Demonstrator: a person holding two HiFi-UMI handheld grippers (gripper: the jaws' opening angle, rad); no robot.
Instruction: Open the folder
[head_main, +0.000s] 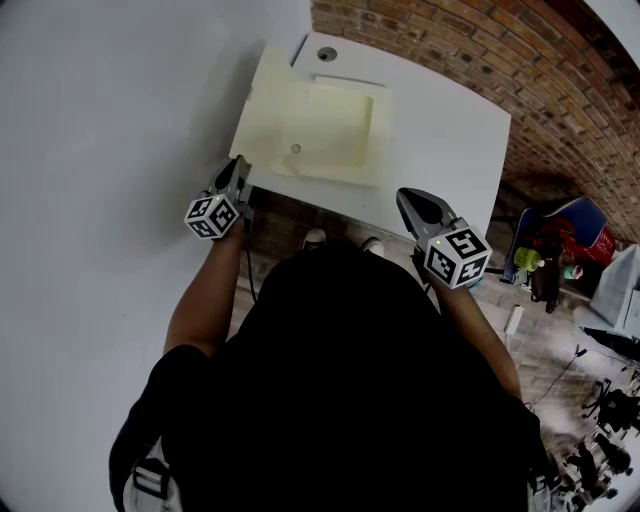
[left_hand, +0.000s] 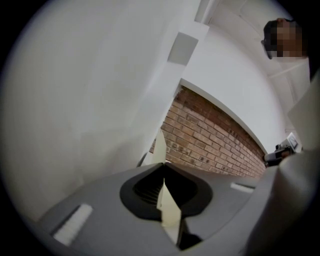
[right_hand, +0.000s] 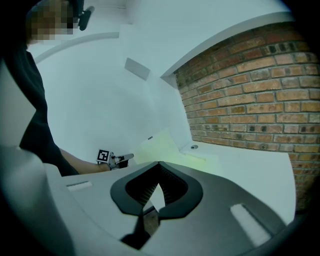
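grips the near-left edge of the pale yellow folder (head_main: 330, 130) with the left gripper (head_main: 240, 163) — jaws pressed together on its thin sheet, which stands edge-on between them. lies otherwise flat on the left part of the white table (head_main: 440, 140), reaching to the table's left and front edges, far side toward the brick wall (head_main: 480, 50). holds the right gripper (head_main: 407, 197) at the table's front edge, well apart from the left one — jaws tip to tip, nothing between them. points both grippers toward the wall.
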